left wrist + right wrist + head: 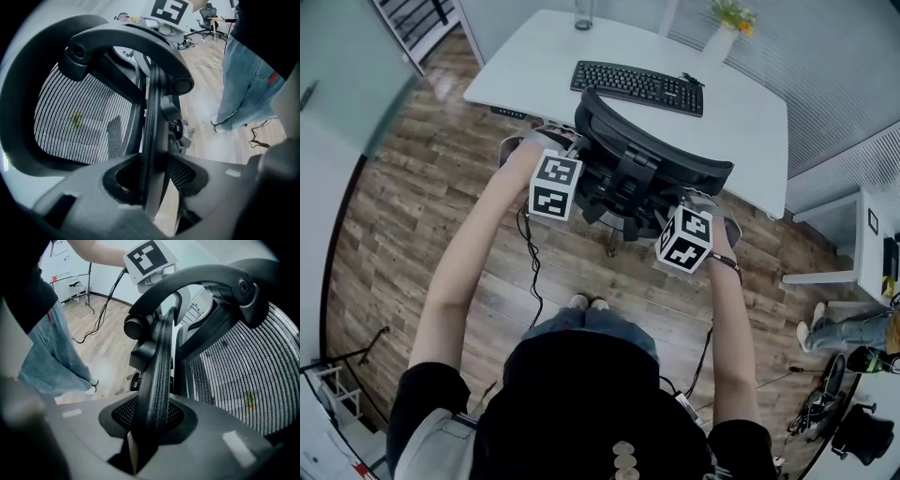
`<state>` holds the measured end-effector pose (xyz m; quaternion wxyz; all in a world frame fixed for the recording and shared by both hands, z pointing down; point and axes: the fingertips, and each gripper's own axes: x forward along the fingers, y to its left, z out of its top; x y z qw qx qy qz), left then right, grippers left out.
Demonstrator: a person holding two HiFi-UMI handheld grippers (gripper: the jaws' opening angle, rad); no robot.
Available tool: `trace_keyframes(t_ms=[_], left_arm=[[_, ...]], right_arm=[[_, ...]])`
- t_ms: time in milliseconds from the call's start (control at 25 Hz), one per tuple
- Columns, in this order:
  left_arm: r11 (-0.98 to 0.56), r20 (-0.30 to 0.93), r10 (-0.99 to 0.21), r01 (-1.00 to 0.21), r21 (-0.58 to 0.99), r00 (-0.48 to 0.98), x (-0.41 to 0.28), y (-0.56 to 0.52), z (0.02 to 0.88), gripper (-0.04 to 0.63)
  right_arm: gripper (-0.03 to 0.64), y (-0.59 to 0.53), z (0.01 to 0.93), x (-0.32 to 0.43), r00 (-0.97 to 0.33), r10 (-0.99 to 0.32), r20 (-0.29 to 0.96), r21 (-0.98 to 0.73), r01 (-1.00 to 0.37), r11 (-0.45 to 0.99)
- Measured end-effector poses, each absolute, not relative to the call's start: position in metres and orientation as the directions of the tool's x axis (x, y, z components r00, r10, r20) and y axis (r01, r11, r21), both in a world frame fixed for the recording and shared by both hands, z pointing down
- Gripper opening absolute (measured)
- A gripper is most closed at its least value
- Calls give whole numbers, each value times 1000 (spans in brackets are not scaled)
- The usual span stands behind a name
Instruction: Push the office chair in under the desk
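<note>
In the head view the white desk (534, 80) filled the upper middle of the frame, carrying a black keyboard (637, 87), a glass (583, 14) at the top edge and a vase (719, 42) of flowers at the upper right. The office chair (652, 155) stood at the centre over the wood floor (412, 216), its curved backrest top overlapping the desk's near edge just below the keyboard. The left gripper (562, 169) sat at the backrest's left side and the right gripper (689, 220) at its right side, both arms stretched out. In the left gripper view, the left gripper (150, 197) had its jaws pinched on the thin rim of the backrest, which ran upright through the middle, with the mesh (79, 117) at centre left and the person's jeans (248, 79) at upper right. In the right gripper view, the right gripper (145, 437) likewise pinched the backrest rim between its jaws, mesh (243, 380) at the right, jeans (51, 352) at the left and the other gripper's marker cube (147, 258) at the top
</note>
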<state>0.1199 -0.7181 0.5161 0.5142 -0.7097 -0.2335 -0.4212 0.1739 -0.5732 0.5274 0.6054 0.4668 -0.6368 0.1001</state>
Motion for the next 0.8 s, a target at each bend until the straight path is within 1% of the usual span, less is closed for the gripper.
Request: trace_keyframes(t_ms=[200, 360, 480, 680, 720, 800], left_arm=[[-371, 816, -114, 738, -564, 567, 121, -718, 514, 173], [-349, 771, -166, 695, -628, 614, 121, -719, 512, 178], [-347, 732, -191, 653, -673, 654, 120, -720, 507, 184], [-335, 676, -237, 594, -731, 698, 111, -719, 494, 190], [-337, 661, -243, 578, -744, 710, 108, -718, 491, 186], [-372, 631, -246, 529, -763, 736, 102, -717, 483, 150]], right_arm=[[124, -573, 526, 175, 183, -489, 853, 459, -709, 536], [143, -572, 524, 177, 196, -517, 833, 491, -691, 530], [161, -565, 512, 176, 189, -539, 821, 492, -711, 502], [162, -551, 481, 169, 186, -623, 760, 523, -744, 416], [156, -549, 473, 168, 184, -648, 739, 526, -758, 385], [140, -546, 456, 166, 169, -704, 690, 515, -799, 312]])
